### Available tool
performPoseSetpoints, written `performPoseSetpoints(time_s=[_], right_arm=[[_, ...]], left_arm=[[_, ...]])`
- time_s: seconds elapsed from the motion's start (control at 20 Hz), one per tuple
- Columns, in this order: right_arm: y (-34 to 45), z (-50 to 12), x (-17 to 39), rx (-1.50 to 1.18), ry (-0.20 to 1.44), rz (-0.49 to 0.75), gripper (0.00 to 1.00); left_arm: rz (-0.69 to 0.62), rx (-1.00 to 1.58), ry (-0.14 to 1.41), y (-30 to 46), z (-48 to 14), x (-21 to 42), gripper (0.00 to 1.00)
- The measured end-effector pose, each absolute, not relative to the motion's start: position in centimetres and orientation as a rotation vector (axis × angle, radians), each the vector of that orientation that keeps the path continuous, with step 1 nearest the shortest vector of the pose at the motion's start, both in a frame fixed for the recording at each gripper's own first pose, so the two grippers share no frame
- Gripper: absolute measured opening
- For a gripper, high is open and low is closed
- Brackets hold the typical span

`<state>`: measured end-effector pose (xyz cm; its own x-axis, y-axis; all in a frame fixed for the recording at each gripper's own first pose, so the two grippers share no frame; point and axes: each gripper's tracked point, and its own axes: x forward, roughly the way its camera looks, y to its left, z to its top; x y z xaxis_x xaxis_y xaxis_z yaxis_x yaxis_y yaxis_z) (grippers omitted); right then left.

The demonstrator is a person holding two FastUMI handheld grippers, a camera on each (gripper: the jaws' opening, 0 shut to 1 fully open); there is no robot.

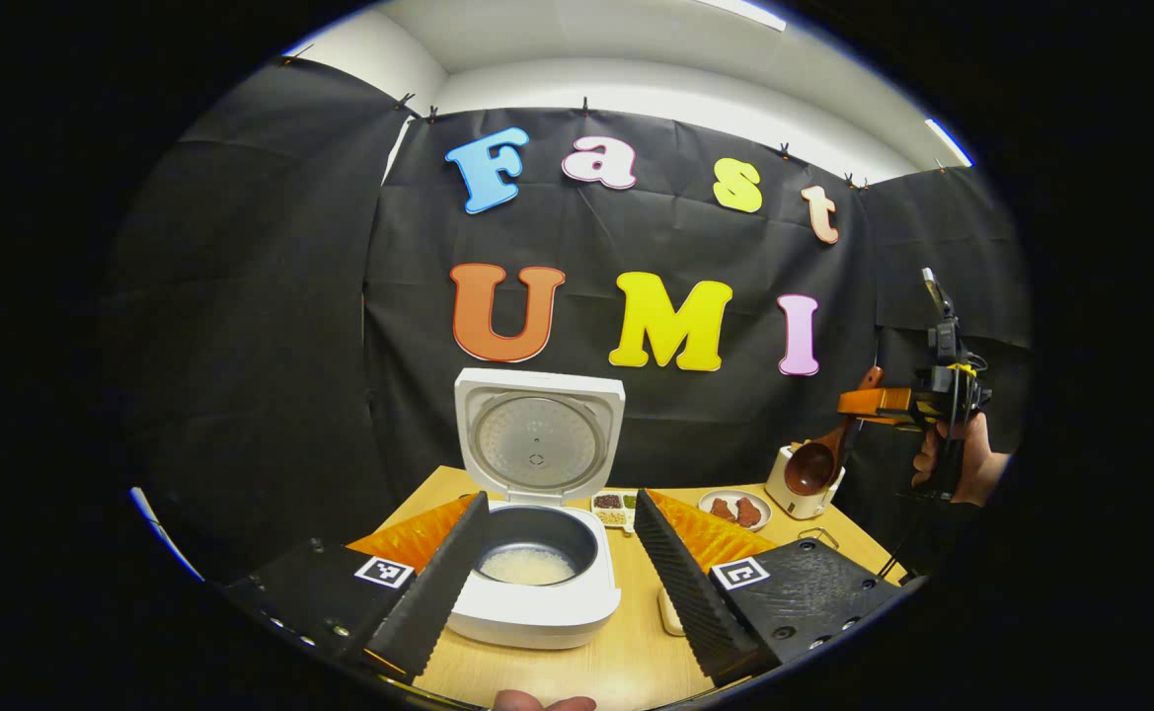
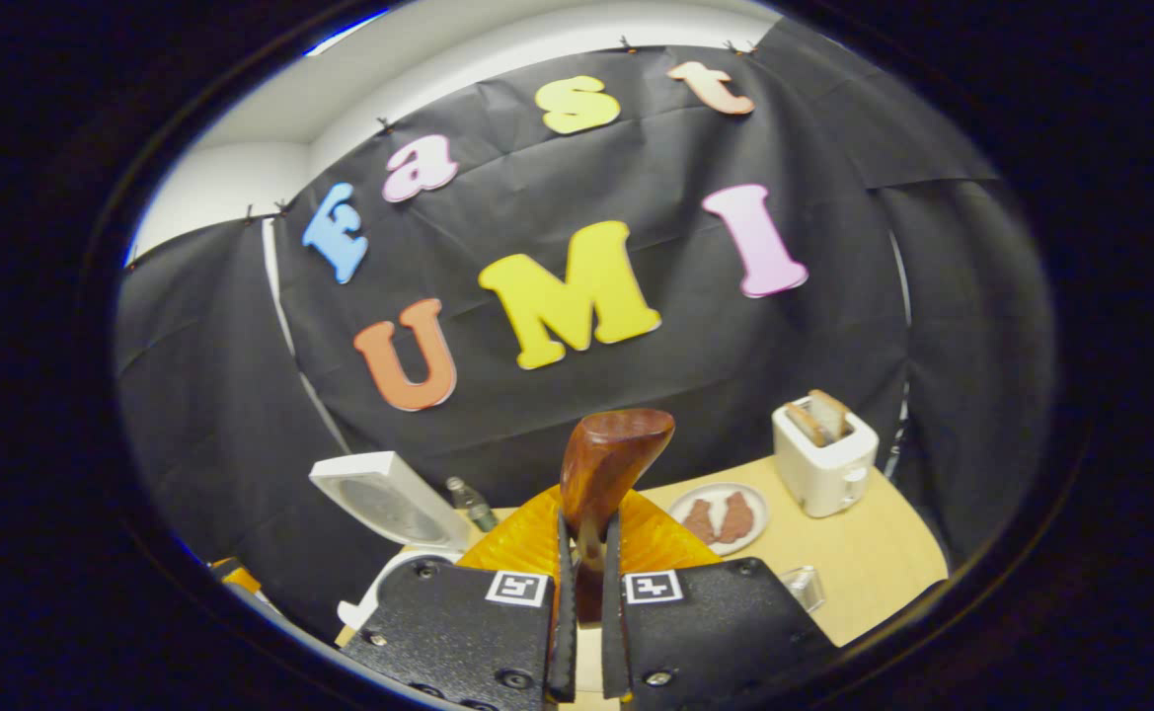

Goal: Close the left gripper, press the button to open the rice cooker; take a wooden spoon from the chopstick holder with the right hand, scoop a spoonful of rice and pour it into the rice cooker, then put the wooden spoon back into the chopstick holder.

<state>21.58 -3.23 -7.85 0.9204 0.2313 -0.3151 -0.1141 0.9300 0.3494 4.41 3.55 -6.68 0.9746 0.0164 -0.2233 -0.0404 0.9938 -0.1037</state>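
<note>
Left gripper view: my left gripper (image 1: pixel 559 553) sits at the bottom centre of the frame with its two fingers spread well apart and nothing between them. Framed in the gap is the rice cooker (image 1: pixel 537 583), standing on the wooden table (image 1: pixel 626 652). Its lid (image 1: pixel 539 437) is raised upright behind the pot, inner face toward the camera. White rice (image 1: pixel 527 565) lies in the bottom of the dark inner pot. Behind the cooker, centre right, a small divided tray (image 1: pixel 614 508) holds grains, and to its right a plate (image 1: pixel 734 510) carries two brown pieces. At the right edge of the frame, my right hand (image 1: pixel 961 459) holds the right gripper (image 1: pixel 858 402) above the table. The wooden spoon (image 1: pixel 818 459) hangs from it, bowl lowest, in front of the white toaster (image 1: pixel 802 484).

Right gripper view: my right gripper (image 2: pixel 584 583) is at the bottom centre, fingers drawn close and clamped on the handle of the wooden spoon (image 2: pixel 604 474). The bowl of the spoon stands upright above the fingers, at frame centre. The open lid (image 2: pixel 384 499) of the rice cooker shows at lower left, with a small bottle (image 2: pixel 469 504) just to its right. The plate (image 2: pixel 725 515) lies right of the spoon. The toaster (image 2: pixel 826 456) stands farther right, with bread slices in its slots. A small clear object (image 2: pixel 802 585) rests on the table (image 2: pixel 873 553) at lower right.
</note>
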Motion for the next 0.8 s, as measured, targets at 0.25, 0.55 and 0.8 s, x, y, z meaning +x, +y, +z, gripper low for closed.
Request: performPoseSetpoints(time_s=[0.25, 0.55, 0.8], right_arm=[[-11.0, -12.6, 22.1, 0.346, 0.41, 0.035, 0.15], [-14.9, -20.2, 23.5, 0.323, 0.483, -0.039, 0.15], [-15.8, -26.2, 25.0, 0.334, 0.54, -0.06, 0.15]], left_arm=[[-0.014, -0.114, 0.211, 0.5, -6.0, 6.2, 0.94], [-0.022, -0.111, 0.24, -1.0, -5.9, 7.9, 0.94], [-0.02, -0.106, 0.273, -2.0, -6.6, 9.3, 0.94]])
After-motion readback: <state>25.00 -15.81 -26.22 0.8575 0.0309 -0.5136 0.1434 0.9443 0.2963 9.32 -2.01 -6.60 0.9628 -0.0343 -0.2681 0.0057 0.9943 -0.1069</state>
